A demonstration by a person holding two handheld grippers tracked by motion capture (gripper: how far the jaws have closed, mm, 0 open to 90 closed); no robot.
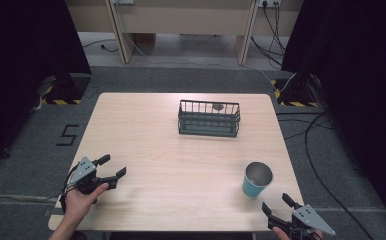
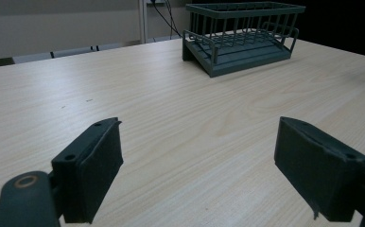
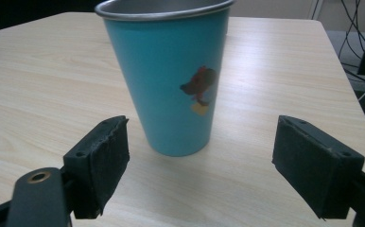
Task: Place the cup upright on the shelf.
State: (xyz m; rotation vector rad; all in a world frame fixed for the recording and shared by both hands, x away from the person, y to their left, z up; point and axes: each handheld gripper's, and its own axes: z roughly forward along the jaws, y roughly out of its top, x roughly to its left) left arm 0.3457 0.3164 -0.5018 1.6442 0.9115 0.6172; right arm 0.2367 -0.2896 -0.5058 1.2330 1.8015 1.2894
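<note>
Down at the lower right of the high view, the right tongs (image 1: 276,204) sit at the near edge of the tabletop (image 1: 181,165), held by a hand, with the jaws spread wide and nothing between them. Just beyond them, up and to the left in the frame, stands the teal cup (image 1: 256,179), upright, with a metal rim and inside. In the right gripper view the cup (image 3: 169,80) rises in the centre of the frame, a short way ahead of the open jaws, touching neither; a small dark and yellow picture shows on its wall.

At the lower left of the high view, the left tongs (image 1: 112,166) rest low over the tabletop, gripped by a hand (image 1: 81,202), jaws likewise apart and empty.

Farther off, in the upper middle of the high view, a dark wire basket (image 1: 209,118) stands on the tabletop, well apart from both tongs. It shows at the upper right of the left gripper view (image 2: 241,35).
</note>
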